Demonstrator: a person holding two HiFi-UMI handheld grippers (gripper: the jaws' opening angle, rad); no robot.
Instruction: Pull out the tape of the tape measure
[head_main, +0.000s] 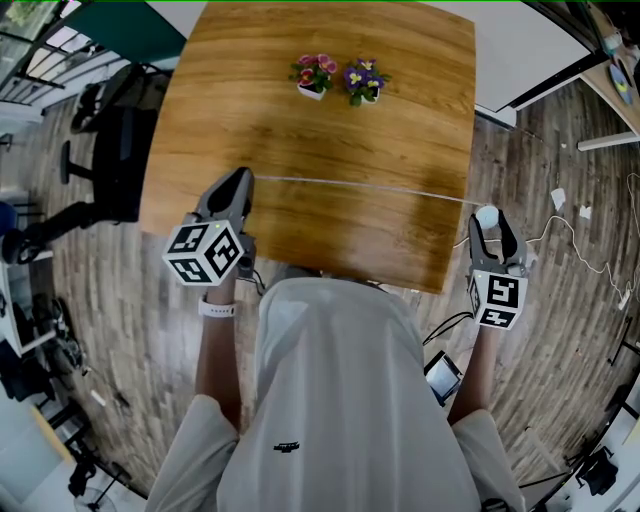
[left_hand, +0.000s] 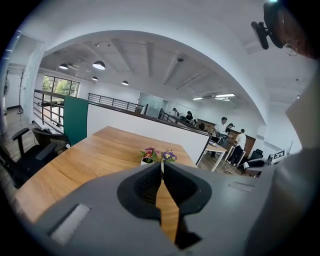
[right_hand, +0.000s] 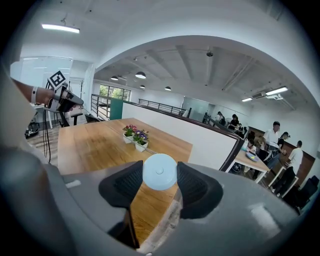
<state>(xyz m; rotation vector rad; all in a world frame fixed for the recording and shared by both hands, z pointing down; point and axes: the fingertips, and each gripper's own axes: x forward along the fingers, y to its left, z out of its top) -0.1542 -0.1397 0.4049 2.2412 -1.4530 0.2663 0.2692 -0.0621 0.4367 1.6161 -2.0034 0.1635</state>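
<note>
1. Head view: the left tool (head_main: 238, 182), pinched shut on the end of the thin white tape (head_main: 360, 187), and the right tool (head_main: 492, 228), clamped on the round pale-blue tape measure case (head_main: 487, 214), hold the tape stretched along the near edge of the brown wooden surface (head_main: 300, 130). The case hangs just past the near right corner. Only this view shows the full span. The slim end may slip free; if the tape is sprung, it would likely whip back to the case.
2. Left gripper view: the left tool (left_hand: 161, 172) has its jaws almost together, with a white sliver of tape (left_hand: 161, 166) between the tips. The case is unseen here.
3. Right gripper view: the right tool (right_hand: 160, 176) presses both pads on the case (right_hand: 159, 170). Its round shell looks likely to twist or pop out under a skewed pull. The left tool (right_hand: 67, 100) shows far left.
</note>
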